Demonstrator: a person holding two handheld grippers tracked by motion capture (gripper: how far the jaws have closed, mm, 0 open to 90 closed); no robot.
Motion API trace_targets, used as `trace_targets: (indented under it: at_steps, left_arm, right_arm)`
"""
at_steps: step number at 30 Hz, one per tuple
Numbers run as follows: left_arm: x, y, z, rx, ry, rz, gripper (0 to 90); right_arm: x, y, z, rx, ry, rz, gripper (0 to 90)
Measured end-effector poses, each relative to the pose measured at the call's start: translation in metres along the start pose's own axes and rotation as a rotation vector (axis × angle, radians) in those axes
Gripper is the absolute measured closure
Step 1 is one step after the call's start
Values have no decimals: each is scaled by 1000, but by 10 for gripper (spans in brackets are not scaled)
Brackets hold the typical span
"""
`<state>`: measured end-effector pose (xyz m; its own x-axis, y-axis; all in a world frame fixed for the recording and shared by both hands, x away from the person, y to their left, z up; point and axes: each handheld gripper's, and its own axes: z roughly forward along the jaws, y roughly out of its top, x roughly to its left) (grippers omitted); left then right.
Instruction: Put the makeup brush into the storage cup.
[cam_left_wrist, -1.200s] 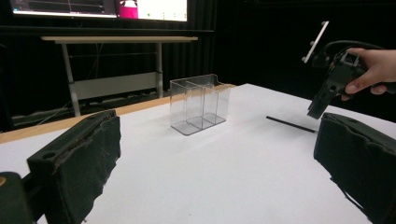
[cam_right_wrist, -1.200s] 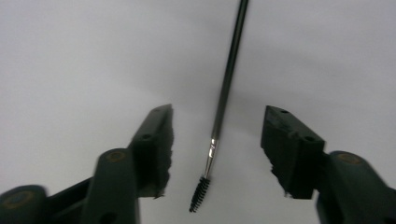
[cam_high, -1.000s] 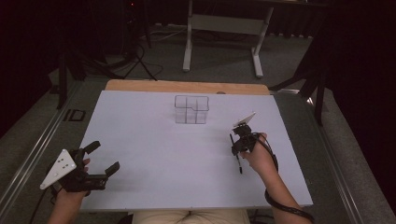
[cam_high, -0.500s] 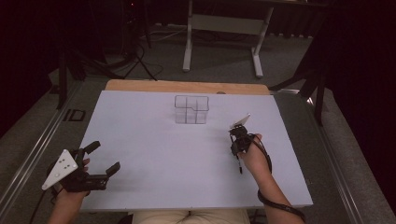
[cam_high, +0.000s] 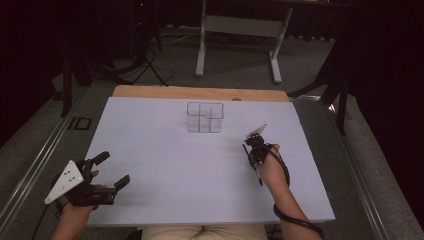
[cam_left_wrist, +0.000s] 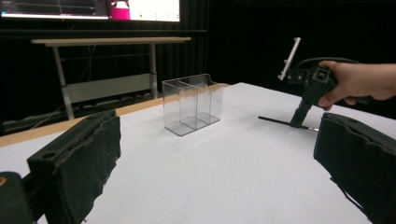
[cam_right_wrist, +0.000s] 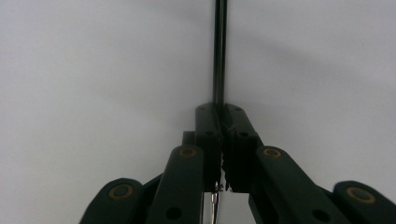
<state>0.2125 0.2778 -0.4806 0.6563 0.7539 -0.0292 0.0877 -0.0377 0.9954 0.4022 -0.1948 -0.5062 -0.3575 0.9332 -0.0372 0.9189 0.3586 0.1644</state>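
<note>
— Over on my right side of the white table (cam_high: 165, 165), what have you got?

— My right gripper (cam_high: 256, 150) points down at the sheet, just right of centre; its jaws have just been closing and are now pressed together on a thin black pen (cam_right_wrist: 218, 51); from the right gripper view the pen runs straight out from between the pads, lying flat along the table.

— Is it off the surface?

— I cannot tell; from the left gripper view the pen (cam_left_wrist: 280, 122) looks to lie on the table under the right gripper (cam_left_wrist: 299, 122), with the hand (cam_left_wrist: 359, 84) wrapped round the body.

— And your left?

— My left gripper (cam_high: 107, 172) sits at the near left corner; jaws wide apart, nothing between them.

— Anything else?

— One clear plastic organiser (cam_high: 205, 117), divided into compartments, stands upright toward the far middle, well apart from both grippers; the pen lies to its right and nearer me.
</note>
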Motion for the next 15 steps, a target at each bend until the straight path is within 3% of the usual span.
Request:
trace_targets:
  at_steps: [4,8,11,15]
  left_arm:
    - [-2,0,3,18,-21,-5,16]
    - [-5,0,5,54,-29,-16,15]
    - [-5,0,7,74,-48,-56,15]
    - [-7,1,8,78,-68,-75,15]
  right_arm:
    - [-5,3,-4,0,15,-12,858]
    - [-7,5,-13,-1,42,-84,858]
    - [-7,5,-22,-10,37,-163,858]
    - [-3,3,-31,-26,82,-303,857]
